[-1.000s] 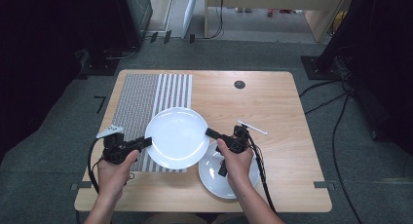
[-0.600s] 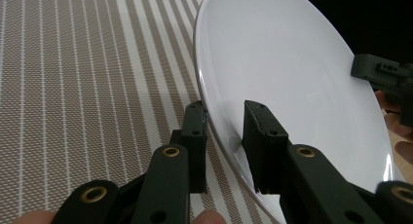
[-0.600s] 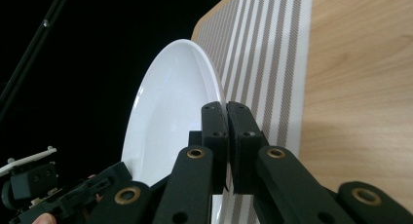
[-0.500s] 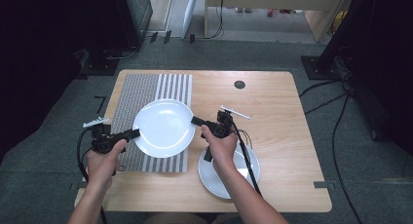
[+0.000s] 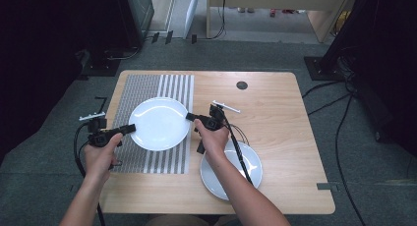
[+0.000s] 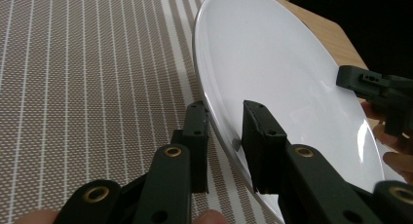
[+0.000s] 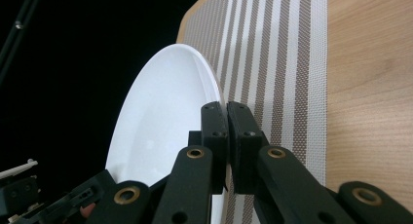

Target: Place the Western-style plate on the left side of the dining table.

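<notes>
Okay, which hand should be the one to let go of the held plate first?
Probably the left. The left tool stands open around the white plate's rim, while the right tool is clamped shut on the opposite edge over the striped placemat.

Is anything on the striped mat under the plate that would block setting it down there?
Nothing visible does. The plate hangs between the left tool and right tool, and the striped mat around it looks bare. The patch directly beneath is hidden.

I note a glossy, smooth white plate (image 5: 159, 124), a coarse woven striped mat (image 5: 172, 86), and a matt wood-grain tabletop (image 5: 275, 108).
</notes>
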The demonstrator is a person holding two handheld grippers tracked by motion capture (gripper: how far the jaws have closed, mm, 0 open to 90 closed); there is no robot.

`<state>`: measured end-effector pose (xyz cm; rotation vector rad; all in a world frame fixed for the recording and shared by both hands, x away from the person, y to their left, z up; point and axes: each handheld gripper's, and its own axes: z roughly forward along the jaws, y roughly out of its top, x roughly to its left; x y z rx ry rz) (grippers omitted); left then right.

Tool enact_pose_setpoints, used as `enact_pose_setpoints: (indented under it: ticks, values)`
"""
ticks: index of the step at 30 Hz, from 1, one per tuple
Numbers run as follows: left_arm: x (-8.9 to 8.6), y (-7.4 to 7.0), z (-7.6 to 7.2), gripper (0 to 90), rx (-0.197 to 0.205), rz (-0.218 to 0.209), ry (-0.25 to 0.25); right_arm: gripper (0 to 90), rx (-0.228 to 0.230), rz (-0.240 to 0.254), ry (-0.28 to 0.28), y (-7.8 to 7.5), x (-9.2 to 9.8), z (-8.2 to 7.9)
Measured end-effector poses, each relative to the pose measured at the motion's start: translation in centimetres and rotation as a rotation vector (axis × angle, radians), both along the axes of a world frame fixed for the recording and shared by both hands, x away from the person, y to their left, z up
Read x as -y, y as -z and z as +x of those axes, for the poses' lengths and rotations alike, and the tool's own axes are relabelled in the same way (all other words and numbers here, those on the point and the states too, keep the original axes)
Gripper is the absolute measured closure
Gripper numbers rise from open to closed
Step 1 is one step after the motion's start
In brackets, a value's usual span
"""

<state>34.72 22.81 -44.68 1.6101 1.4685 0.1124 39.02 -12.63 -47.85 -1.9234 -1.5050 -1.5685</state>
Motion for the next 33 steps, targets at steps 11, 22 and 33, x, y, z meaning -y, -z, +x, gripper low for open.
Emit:
enact_pose_setpoints:
  ticks: [11, 22, 33]
  values:
    - [-1.2, 1.7, 2.4, 72.7, -0.054, 0.029, -0.028, 87.9, -0.042, -0.032, 0.009, 1.1, -1.9, 1.8]
    - [-2.2, 3.0, 5.5, 73.4, -0.089, 0.032, -0.073, 87.8, -0.071, -0.062, 0.042, 2.2, -3.6, 3.8]
    - [-2.4, 4.8, 8.0, 74.4, -0.125, 0.021, -0.126, 87.1, -0.085, -0.091, 0.108, 3.9, -5.0, 5.8]
